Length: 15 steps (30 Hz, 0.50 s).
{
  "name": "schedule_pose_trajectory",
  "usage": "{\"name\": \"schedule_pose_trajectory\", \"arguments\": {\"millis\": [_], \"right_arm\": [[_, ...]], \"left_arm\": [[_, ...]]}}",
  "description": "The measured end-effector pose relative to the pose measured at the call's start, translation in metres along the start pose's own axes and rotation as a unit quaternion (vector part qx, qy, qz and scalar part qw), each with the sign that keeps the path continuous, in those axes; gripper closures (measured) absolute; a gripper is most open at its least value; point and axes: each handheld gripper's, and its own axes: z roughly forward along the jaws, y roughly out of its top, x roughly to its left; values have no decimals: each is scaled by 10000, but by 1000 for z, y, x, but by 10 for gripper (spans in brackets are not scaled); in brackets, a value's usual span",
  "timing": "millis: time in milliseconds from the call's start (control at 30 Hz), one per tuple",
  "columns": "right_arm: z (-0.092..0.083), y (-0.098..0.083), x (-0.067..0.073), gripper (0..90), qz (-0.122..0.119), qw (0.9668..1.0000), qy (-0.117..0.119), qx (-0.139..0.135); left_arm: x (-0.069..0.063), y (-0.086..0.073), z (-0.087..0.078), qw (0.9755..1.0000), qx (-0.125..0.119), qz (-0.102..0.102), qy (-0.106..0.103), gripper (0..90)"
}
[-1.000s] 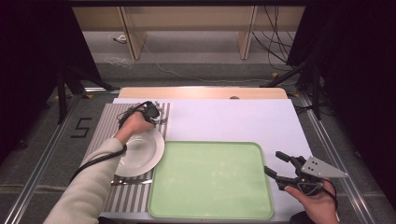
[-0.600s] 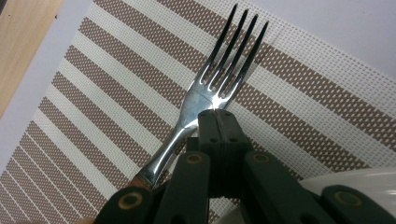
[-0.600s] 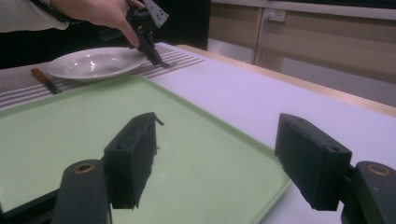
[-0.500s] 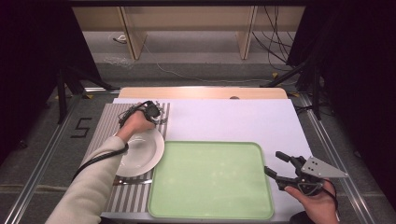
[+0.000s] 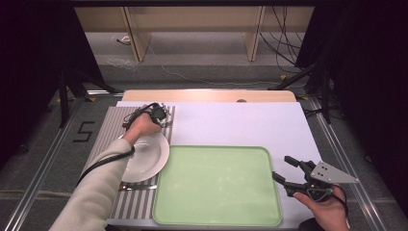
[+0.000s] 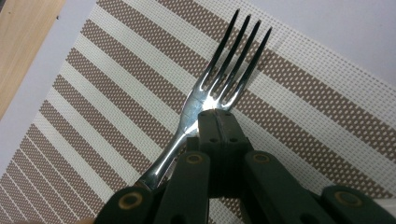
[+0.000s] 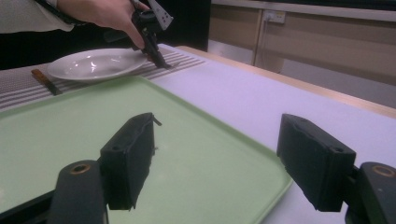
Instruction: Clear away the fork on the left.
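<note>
A steel fork (image 6: 219, 84) lies on the striped placemat (image 5: 110, 130) at the table's left, tines pointing away. My left gripper (image 6: 217, 116) is shut, its closed tips resting on the fork's neck with nothing between the pads. It shows past the plate (image 5: 144, 156) in the high view (image 5: 163, 120) and far off in the right gripper view (image 7: 159, 60). My right gripper (image 5: 281, 167) hovers at the right edge of the green tray (image 5: 216, 185). Its jaws have just been opening and stand open (image 7: 219, 140), with nothing between them.
The white plate (image 7: 93, 63) sits on the placemat beside the tray (image 7: 196, 140). A knife with a brown handle (image 7: 44, 80) lies on the mat near the plate. A white sheet (image 5: 240, 125) covers the table beyond the tray.
</note>
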Motion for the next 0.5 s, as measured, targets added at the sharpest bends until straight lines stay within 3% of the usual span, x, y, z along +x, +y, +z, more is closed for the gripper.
{"name": "schedule_pose_trajectory", "arguments": {"millis": [500], "right_arm": [[0, 0, 0, 283, 8, 10000, 1, -13]], "left_arm": [[4, 8, 5, 9999, 16, -110, 95, 896]]}}
